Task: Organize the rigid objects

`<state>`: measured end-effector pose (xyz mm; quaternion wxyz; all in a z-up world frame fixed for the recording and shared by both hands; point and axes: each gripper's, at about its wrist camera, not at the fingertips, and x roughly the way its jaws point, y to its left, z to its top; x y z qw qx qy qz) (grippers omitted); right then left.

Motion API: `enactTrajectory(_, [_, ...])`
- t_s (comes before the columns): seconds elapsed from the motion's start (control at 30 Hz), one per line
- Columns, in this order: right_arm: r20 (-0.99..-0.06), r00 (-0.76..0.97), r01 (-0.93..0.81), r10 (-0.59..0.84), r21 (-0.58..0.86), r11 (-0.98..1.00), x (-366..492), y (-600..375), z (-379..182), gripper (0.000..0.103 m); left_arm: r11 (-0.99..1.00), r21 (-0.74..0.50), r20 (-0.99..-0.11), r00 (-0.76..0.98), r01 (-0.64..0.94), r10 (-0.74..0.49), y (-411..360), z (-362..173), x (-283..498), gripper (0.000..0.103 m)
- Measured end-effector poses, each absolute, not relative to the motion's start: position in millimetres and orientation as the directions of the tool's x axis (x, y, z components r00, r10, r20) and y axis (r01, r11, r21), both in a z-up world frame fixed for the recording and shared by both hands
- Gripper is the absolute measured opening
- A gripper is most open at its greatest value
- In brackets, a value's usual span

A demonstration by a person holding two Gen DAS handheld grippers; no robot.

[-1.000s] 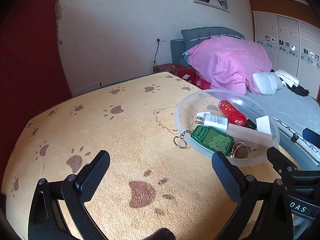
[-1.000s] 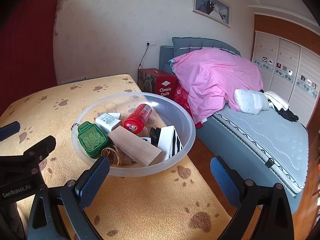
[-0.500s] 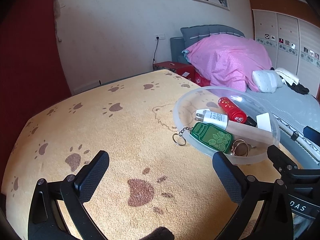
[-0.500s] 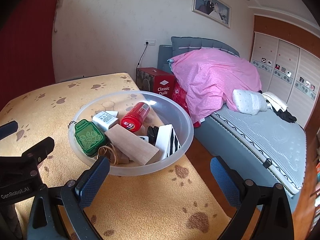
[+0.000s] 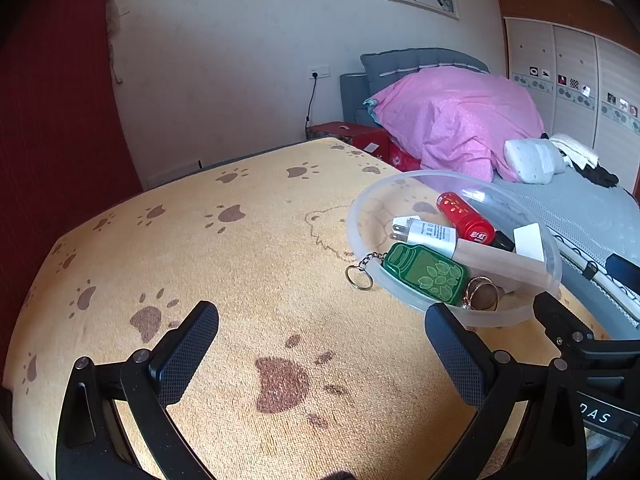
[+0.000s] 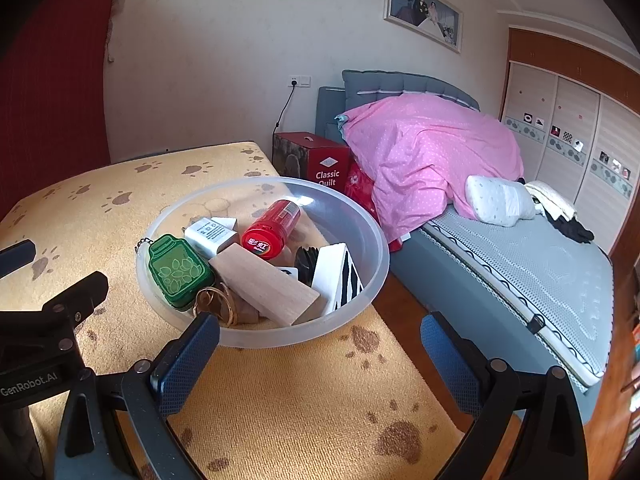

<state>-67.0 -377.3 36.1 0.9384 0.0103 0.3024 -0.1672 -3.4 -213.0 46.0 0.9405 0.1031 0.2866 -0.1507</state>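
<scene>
In the bowl the wooden block lies flat, long axis toward the near rim; both tools gape empty.

The red box beside the bed carried white lettering that read "Classic Quilt"; the black body of the left gripper, seen at the lower left of the right wrist view, bore "GenRobot.AI" in pale letters; in the left wrist view the black body of the right gripper showed only the letters "DAS", the rest cut off; the red bottle had white characters on its cap, too small to read; the white charger carried fine print, illegible.
</scene>
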Motion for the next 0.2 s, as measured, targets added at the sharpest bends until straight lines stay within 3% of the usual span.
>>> enactTrajectory(0.2, [-0.572,0.76,0.32,-0.307,-0.081,0.944,-67.1,-377.0,35.9,0.103,0.931,0.107,-0.578,0.784,0.349,-0.227,-213.1,45.7,-2.0,0.103])
